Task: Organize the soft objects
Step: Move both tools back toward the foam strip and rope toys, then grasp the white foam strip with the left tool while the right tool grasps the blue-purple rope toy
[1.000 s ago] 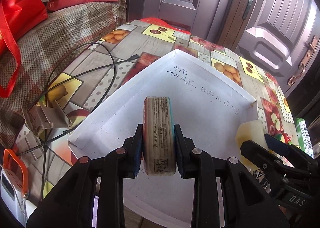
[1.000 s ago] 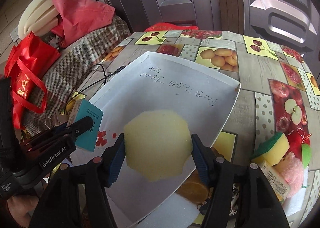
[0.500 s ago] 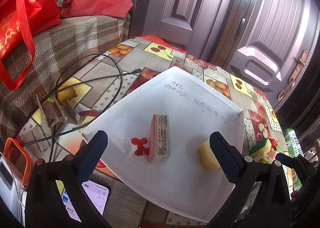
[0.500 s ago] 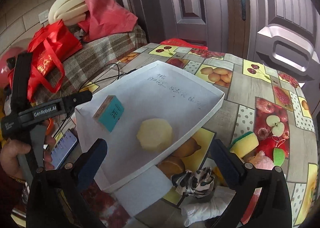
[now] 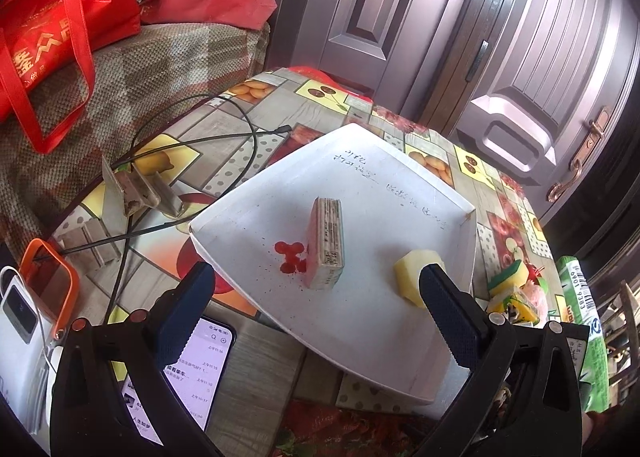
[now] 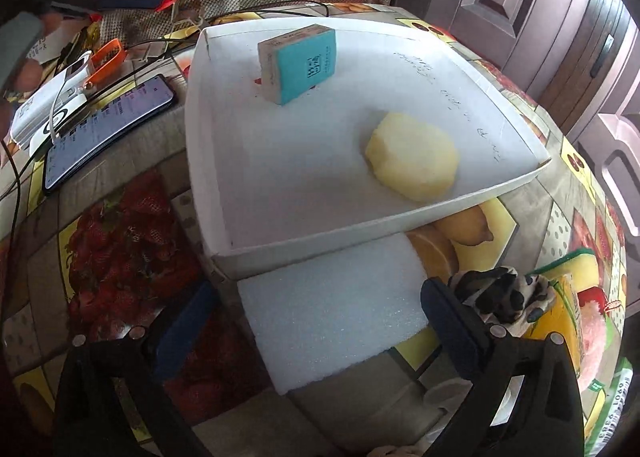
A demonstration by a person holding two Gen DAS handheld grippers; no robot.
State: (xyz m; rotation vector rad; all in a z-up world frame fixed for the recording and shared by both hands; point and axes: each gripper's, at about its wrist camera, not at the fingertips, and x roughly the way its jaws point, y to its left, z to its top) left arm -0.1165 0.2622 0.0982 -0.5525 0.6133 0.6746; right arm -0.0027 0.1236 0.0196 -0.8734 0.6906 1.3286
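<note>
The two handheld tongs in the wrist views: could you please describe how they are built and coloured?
Both the left tongs and the right tongs are matt black plastic frames with angular, strut-like limbs. Each finger carries a dark blue, finely ribbed pad, and small round silver screw heads sit on the limbs. No cables, lettering or sleeves show.

- White tray [image 6: 404, 223]: wide bare floor in the middle and near corner, reachable from above.
- Boxed sponge [image 6: 298, 63] stands on edge near the tray's left wall; yellow sponge [image 6: 412, 157] sits close to the right wall.
- Foam sheet [image 6: 332, 315] lies flat just before the tray.
- Patterned cloth [image 6: 500, 297], green-yellow sponge [image 6: 576, 265] crowd the right.
- Phone [image 6: 108, 129], power bank [image 5: 20, 317], cables [image 5: 224, 145] clutter the left.
</note>
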